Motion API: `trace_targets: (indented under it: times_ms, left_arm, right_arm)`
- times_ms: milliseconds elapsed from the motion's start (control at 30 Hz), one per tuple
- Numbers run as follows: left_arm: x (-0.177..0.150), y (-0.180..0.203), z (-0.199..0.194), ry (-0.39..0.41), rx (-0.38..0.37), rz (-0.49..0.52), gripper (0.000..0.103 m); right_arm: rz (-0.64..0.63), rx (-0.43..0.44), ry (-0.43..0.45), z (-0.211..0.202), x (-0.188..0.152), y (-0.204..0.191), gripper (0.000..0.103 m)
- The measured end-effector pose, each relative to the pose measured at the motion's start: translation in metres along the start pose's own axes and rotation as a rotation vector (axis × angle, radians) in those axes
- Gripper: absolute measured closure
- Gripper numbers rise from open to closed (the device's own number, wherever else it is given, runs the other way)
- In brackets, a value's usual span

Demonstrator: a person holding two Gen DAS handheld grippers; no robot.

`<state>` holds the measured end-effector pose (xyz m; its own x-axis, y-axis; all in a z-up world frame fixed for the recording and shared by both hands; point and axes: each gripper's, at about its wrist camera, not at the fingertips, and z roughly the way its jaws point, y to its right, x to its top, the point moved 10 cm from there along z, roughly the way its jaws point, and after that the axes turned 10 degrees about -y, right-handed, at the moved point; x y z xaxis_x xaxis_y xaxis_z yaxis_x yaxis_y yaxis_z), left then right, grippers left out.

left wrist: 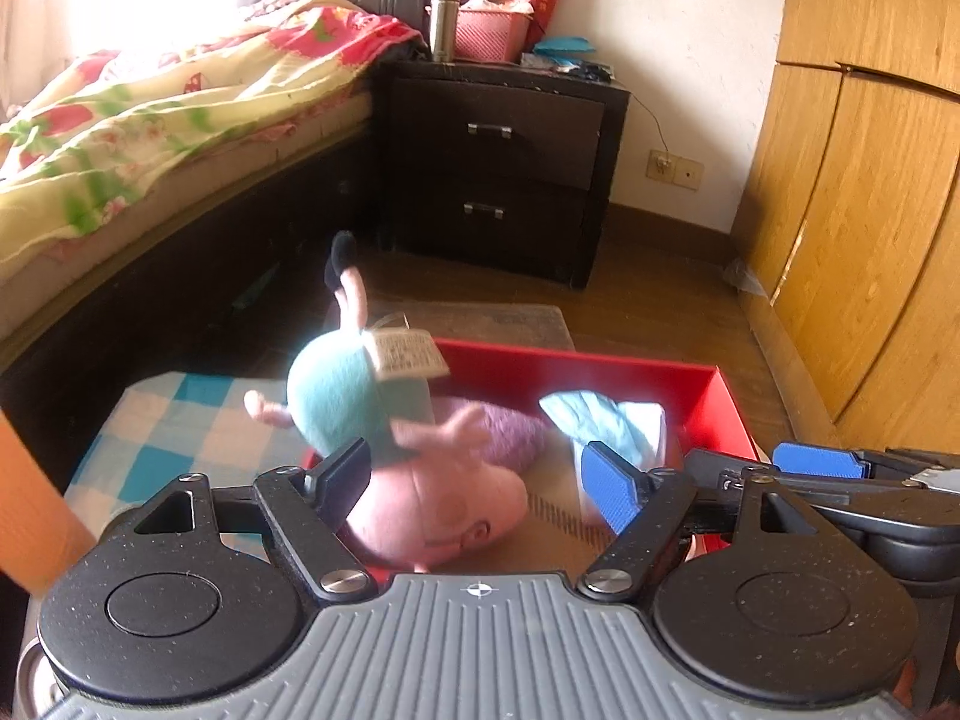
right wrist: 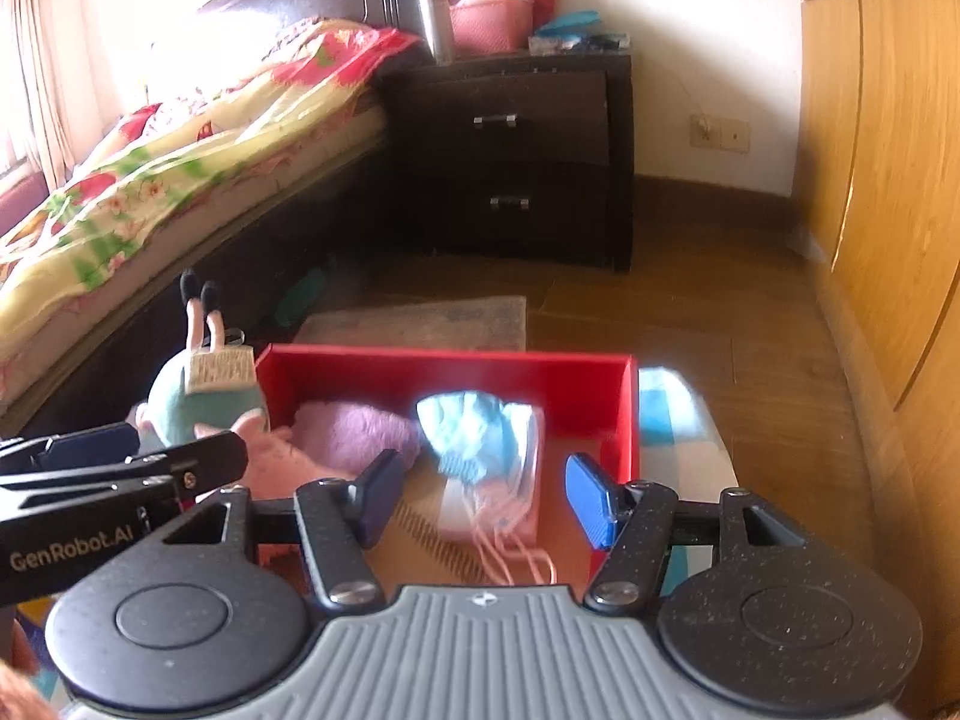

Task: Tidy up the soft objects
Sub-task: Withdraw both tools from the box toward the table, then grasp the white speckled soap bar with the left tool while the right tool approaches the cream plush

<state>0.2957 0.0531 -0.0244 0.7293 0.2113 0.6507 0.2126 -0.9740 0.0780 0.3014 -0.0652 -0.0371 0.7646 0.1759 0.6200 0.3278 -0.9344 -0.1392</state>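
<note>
A pink pig plush toy [left wrist: 384, 420] in a teal dress lies head-down at the left end of the red box [left wrist: 729, 408], its black-shoed legs up over the rim and a paper tag on its back. Beside it in the box lies a purple fuzzy item [right wrist: 354, 429]. Right of that, a light blue cloth [right wrist: 474, 426] rests bunched on a pink pouch [right wrist: 516, 516] with cords.
</note>
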Motion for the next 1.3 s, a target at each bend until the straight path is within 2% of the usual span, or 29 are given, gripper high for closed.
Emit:
trace_targets:
  times_ms: [333,500,600,933,967,1033,1067,1100,1300]
  left_arm:
    - [-0.052,0.016,-0.002,-0.13,-0.059,0.033,0.027]
    - [-0.077,0.029,-0.008,-0.175,-0.115,0.03,0.028]
    - [-0.088,0.041,-0.011,-0.201,-0.156,0.034,0.028]
    - [-0.117,0.068,-0.002,-0.292,-0.21,0.035,0.028]
    - [-0.119,0.068,0.001,-0.305,-0.216,0.028,0.029]
    - [-0.121,0.067,0.005,-0.32,-0.227,0.001,0.04]
    - [-0.121,0.067,0.006,-0.329,-0.236,-0.012,0.056]
    - [-0.121,0.065,0.008,-0.337,-0.248,-0.026,0.06]
    - [-0.122,0.059,0.01,-0.346,-0.272,-0.066,0.066]
  right_arm:
    - [-0.01,-0.028,-0.042,-0.018,-0.037,0.014,0.064]
    - [0.005,-0.035,-0.06,-0.029,-0.056,0.025,0.064]
    - [0.003,-0.047,-0.073,-0.036,-0.068,0.032,0.063]
    - [0.035,-0.055,-0.071,-0.06,-0.091,0.053,0.059]
    - [0.034,-0.053,-0.074,-0.061,-0.092,0.054,0.059]
    - [0.029,-0.056,-0.08,-0.062,-0.096,0.055,0.058]
    - [0.026,-0.059,-0.083,-0.062,-0.098,0.057,0.058]
    - [0.024,-0.061,-0.088,-0.061,-0.099,0.058,0.058]
    - [0.018,-0.067,-0.139,-0.053,-0.108,0.067,0.052]
